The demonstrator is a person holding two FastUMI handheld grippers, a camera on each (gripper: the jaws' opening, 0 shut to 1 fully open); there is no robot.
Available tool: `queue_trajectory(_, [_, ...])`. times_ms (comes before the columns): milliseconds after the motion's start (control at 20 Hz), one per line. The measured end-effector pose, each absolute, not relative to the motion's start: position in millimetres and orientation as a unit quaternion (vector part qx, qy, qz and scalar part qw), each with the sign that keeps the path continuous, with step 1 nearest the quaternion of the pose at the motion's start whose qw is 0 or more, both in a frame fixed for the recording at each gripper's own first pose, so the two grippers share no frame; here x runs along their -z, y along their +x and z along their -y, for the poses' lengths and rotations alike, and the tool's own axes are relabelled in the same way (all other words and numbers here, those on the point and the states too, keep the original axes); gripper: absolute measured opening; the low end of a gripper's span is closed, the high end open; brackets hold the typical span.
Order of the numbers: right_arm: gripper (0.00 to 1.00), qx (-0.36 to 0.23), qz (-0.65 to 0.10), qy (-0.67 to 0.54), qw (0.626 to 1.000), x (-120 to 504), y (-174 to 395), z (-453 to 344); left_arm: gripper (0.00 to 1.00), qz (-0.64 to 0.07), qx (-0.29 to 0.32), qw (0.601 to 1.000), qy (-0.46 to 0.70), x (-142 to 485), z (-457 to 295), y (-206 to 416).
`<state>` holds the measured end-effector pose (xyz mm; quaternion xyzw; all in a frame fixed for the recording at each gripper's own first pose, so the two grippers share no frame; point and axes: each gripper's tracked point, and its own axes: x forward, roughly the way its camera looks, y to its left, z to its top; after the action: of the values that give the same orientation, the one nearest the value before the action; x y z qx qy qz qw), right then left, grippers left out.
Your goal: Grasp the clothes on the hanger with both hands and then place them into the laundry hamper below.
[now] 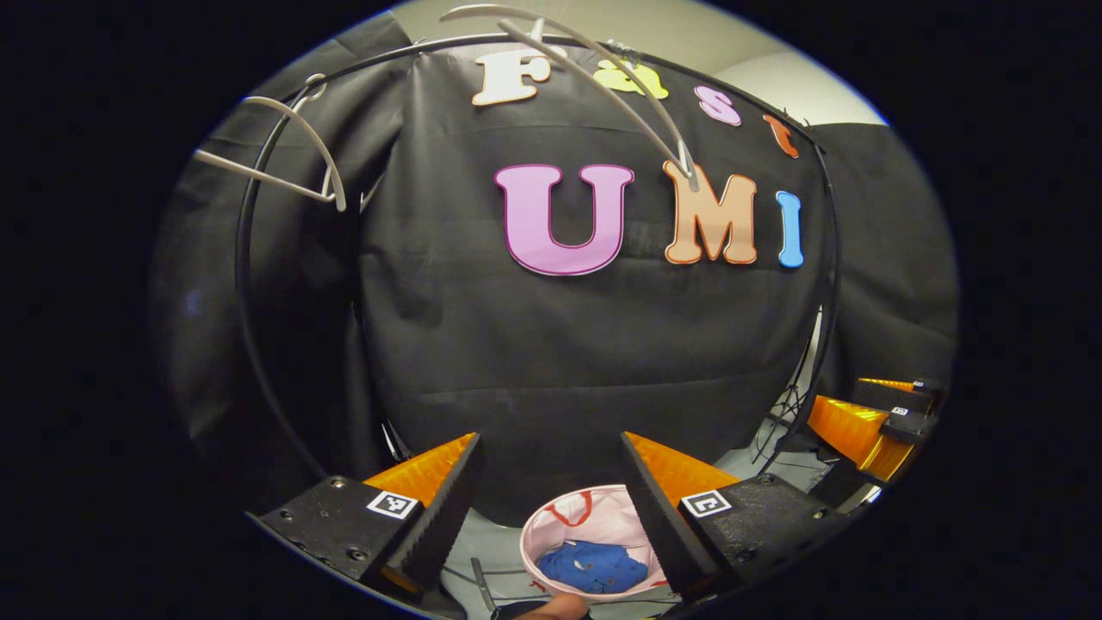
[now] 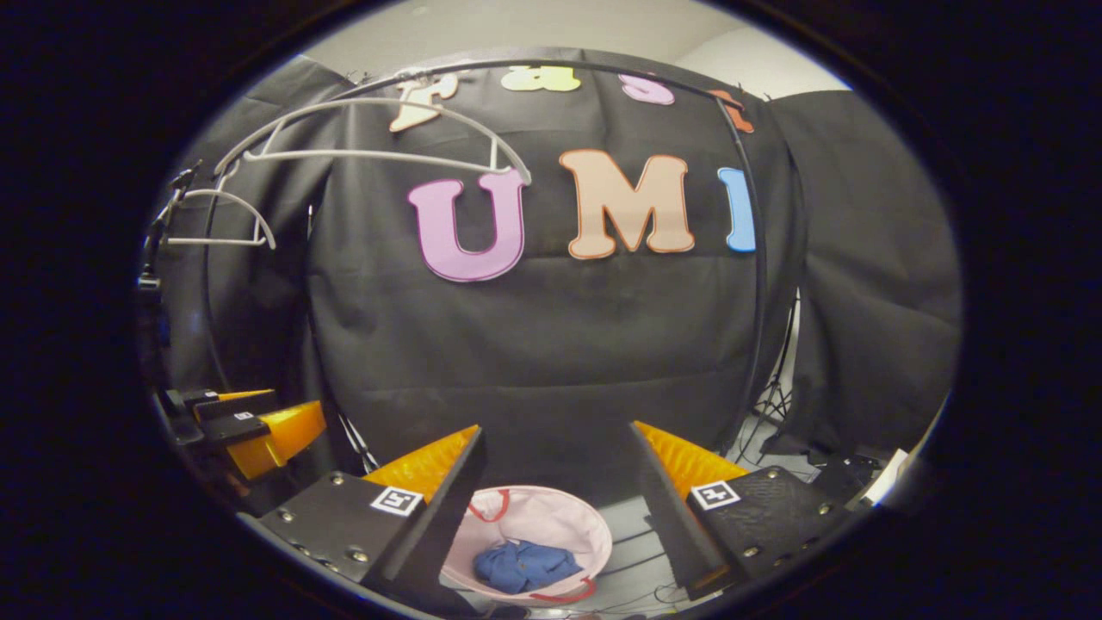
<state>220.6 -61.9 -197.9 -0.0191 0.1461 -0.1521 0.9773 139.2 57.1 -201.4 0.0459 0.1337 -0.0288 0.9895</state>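
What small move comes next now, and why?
Probably just draw both grippers back and stop. The blue garment already lies inside the pink hamper, both hangers hang bare on the rail, and the left gripper and right gripper are open and hold nothing.

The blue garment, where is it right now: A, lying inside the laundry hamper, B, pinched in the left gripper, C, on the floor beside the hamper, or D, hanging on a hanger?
A: the blue garment lies crumpled inside the laundry hamper, while the hangers on the rail are bare.
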Motion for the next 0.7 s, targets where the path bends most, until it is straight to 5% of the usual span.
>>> queue_trajectory(50, [1.0, 0.151, -0.144, -0.018, 0.978, 193, 217, 62, 0.94, -0.126, 0.023, 0.991, 0.047, 192, -58, 137])
queue_trajectory(100, [0.94, 0.148, -0.139, -0.017, 0.979, 186, 215, 60, 0.94, -0.124, 0.011, 0.991, 0.054, 186, -63, 134])
queue_trajectory(150, [1.0, 0.143, -0.133, -0.018, 0.981, 178, 213, 58, 0.95, -0.116, -0.002, 0.991, 0.06, 180, -68, 132])
queue_trajectory(300, [0.93, 0.131, -0.114, -0.025, 0.984, 154, 202, 53, 0.95, -0.102, -0.013, 0.993, 0.054, 159, -62, 123])
queue_trajectory(700, [0.97, 0.115, -0.071, -0.036, 0.99, 107, 176, 53, 0.94, -0.065, -0.01, 0.997, 0.041, 120, -39, 111])
